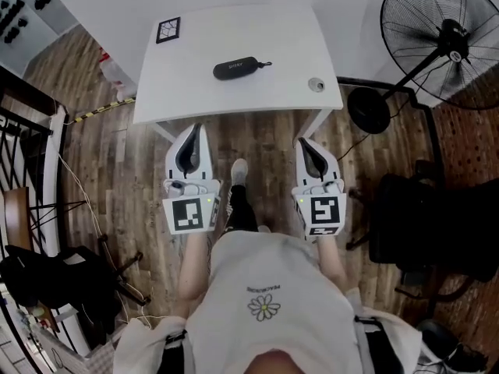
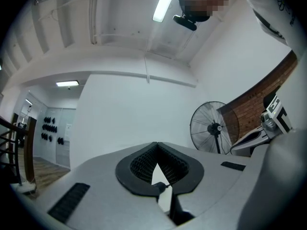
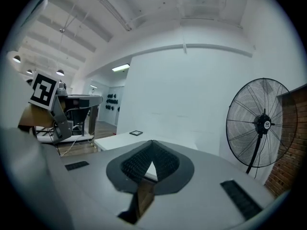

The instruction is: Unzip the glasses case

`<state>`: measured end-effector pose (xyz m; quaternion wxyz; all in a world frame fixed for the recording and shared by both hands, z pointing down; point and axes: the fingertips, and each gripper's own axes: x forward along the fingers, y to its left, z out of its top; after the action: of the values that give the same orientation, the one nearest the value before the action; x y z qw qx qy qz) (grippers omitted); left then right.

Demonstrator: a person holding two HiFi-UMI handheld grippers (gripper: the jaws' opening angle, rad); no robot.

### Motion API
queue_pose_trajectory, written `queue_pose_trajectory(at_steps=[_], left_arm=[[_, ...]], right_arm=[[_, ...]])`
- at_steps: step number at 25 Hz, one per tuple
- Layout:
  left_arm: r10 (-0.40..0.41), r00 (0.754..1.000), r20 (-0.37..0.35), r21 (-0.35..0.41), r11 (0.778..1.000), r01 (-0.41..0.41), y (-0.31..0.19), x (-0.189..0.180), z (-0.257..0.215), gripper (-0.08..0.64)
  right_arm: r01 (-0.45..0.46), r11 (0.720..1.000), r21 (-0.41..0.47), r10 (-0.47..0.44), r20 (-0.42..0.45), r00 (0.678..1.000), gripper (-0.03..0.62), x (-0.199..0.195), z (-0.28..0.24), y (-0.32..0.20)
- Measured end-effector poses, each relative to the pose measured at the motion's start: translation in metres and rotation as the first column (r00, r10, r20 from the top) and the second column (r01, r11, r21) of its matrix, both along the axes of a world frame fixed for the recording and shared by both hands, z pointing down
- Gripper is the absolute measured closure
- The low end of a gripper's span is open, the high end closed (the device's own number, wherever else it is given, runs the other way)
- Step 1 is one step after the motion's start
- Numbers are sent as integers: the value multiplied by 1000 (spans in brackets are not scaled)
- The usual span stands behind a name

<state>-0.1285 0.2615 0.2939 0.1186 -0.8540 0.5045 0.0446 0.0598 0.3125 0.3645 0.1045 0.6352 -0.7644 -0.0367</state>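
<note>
The black glasses case (image 1: 236, 68) lies on the white table (image 1: 296, 92), at twelve o'clock from the person. The left gripper (image 1: 196, 128) and right gripper (image 1: 303, 142) hover by the table's near edge, both clenched on nothing. A fan (image 1: 448, 37) stands at two o'clock.

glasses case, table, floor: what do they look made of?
Glasses case: black, matte, rounded shell, probably fabric-covered or moulded foam; too small to tell the texture. Table: white, smooth, low sheen, likely laminate or painted board. Floor: brown planks with visible grain and seams, either wood or wood-look laminate.
</note>
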Motion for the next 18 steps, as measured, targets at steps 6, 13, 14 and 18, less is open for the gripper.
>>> queue_pose_trajectory(at_steps=[6, 13, 14, 18], left_arm=[[15, 1000, -21, 4, 1000, -15, -89, 5, -3, 546], [64, 998, -15, -25, 998, -64, -217, 7, -2, 545], [74, 997, -17, -36, 997, -74, -235, 7, 0, 546], [107, 994, -12, -63, 992, -108, -298, 3, 12, 545]], right_arm=[[-66, 998, 23, 65, 61, 996, 586, 12, -12, -84], [-66, 996, 53, 62, 66, 996, 584, 7, -29, -203], [-70, 997, 46, 67, 70, 995, 584, 5, -29, -221], [-95, 995, 18, 93, 66, 993, 586, 0, -26, -282]])
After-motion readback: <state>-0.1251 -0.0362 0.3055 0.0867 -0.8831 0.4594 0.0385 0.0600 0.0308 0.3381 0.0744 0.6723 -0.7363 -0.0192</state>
